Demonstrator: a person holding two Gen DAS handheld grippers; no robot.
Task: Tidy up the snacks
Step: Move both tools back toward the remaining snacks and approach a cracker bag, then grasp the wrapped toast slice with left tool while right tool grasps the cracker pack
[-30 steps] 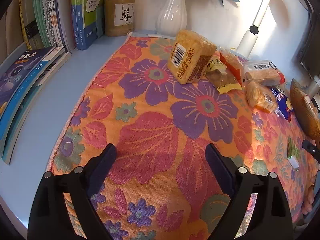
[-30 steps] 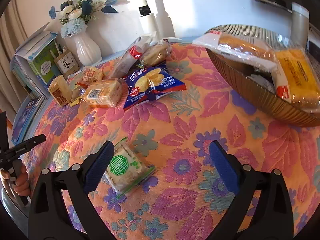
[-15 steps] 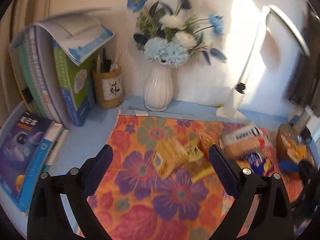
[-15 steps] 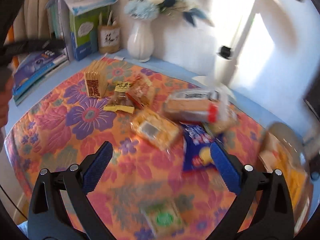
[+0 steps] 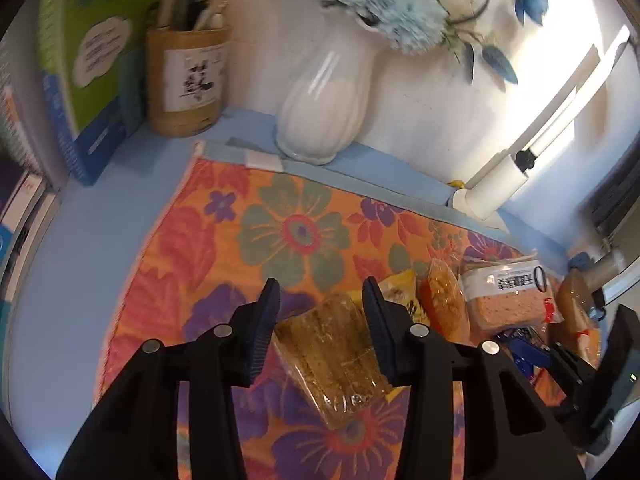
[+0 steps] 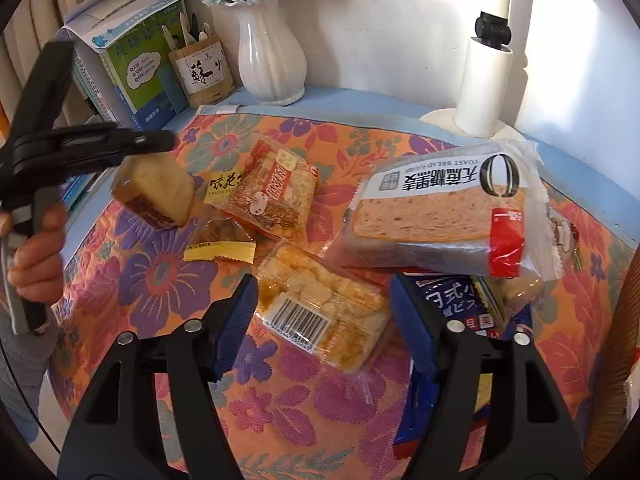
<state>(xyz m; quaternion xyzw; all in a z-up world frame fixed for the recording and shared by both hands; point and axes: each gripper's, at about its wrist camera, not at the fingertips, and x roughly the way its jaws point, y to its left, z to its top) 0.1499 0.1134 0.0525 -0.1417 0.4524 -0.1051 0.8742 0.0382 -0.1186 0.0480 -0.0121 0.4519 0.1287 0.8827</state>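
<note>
- A floral cloth (image 6: pixel 168 272) in orange and purple covers the pale blue table (image 5: pixel 100 208) against a white wall.
- The left tongs (image 5: pixel 320 320) straddle a clear-wrapped cake slice (image 5: pixel 332 352), their pads close beside its sides; whether they actually pinch it I cannot tell.
- The right tongs (image 6: pixel 324 316) stand spread around a barcoded cracker pack (image 6: pixel 320 312) lying on the cloth.
- Just beyond lie a red-orange snack pack (image 6: pixel 276 196), a yellow peanut packet (image 6: pixel 220 248), a toast bread bag (image 6: pixel 448 216) and a blue biscuit bag (image 6: pixel 452 304).
- At the back, a bamboo pen holder (image 6: pixel 204 72) holds pens and a white vase (image 6: pixel 268 52) holds blue flowers.
</note>
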